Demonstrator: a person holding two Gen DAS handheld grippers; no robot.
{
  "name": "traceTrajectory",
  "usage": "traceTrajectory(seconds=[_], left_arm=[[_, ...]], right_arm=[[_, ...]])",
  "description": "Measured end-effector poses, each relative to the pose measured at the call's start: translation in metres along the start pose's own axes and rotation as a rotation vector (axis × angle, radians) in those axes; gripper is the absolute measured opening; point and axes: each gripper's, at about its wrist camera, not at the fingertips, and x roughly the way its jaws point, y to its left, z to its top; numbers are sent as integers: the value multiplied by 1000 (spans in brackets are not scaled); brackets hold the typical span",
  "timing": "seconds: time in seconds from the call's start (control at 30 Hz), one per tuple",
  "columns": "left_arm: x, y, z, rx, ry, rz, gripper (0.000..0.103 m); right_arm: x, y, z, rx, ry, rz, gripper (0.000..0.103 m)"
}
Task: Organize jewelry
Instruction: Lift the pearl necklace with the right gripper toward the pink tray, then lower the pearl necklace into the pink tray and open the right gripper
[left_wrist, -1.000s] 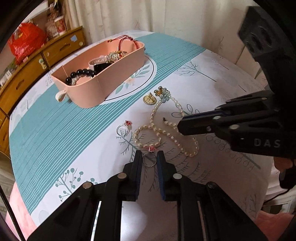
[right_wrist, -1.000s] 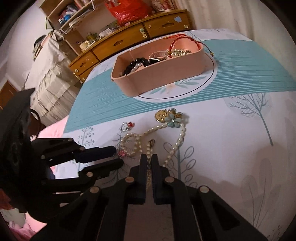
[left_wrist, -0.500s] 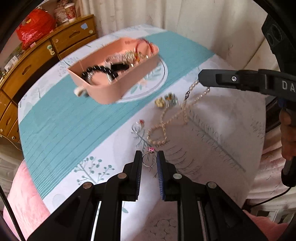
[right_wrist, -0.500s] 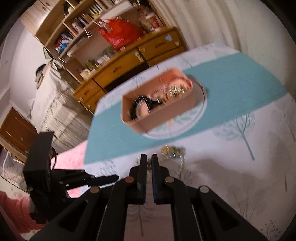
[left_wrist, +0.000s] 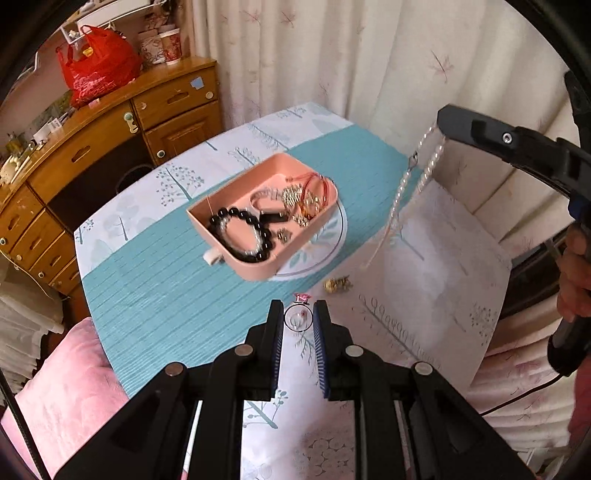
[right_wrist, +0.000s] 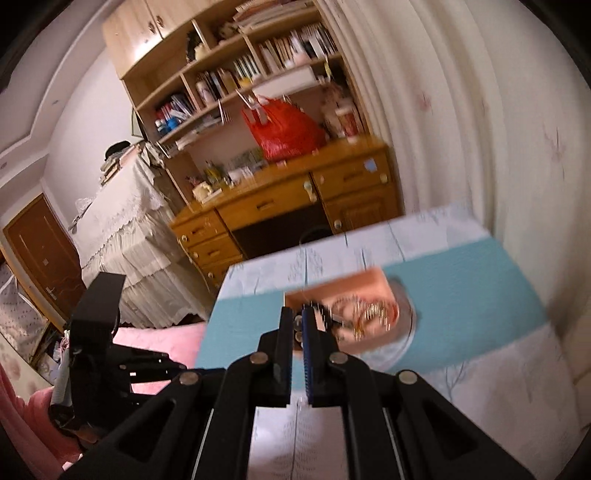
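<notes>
One pearl necklace (left_wrist: 400, 199), two rings (left_wrist: 298, 318)

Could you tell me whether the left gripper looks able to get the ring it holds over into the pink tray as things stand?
Probably yes. The left gripper, shut on the ring, faces the pink tray over open tablecloth; the pearl necklace hangs off to the right, beside the path.

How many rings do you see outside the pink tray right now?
2. One ring with a pink stone is held between the left gripper fingers. Through it, a second ring seems to lie on the tablecloth; more may be hidden.
</notes>
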Motion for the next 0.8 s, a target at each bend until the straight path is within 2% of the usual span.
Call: traceTrajectory(seconds=[0.27,0.37,0.57,0.63,0.73,0.77,0.8], left_arm=[[-7,17,33,-144,-83,9,14],[1,22,47,-186,-115,31,14],[22,33,69,-283,-143,42,14],[30,37,73,-309,-152,58,14],[48,42,76,-360,-151,43,14],[58,43,75,-382,-147,36,15],[66,44,74,-404,-141,43,27]], right_arm=[[1,4,41,-27,-122,63,4],[12,-2,53,-23,-136,94,4],[47,-19,70,10,-90,142,4],[60,-26,72,17,-61,158,5],[82,-39,66,55,6,167,5],[90,-44,62,71,33,162,5],[99,-50,57,88,64,158,5]])
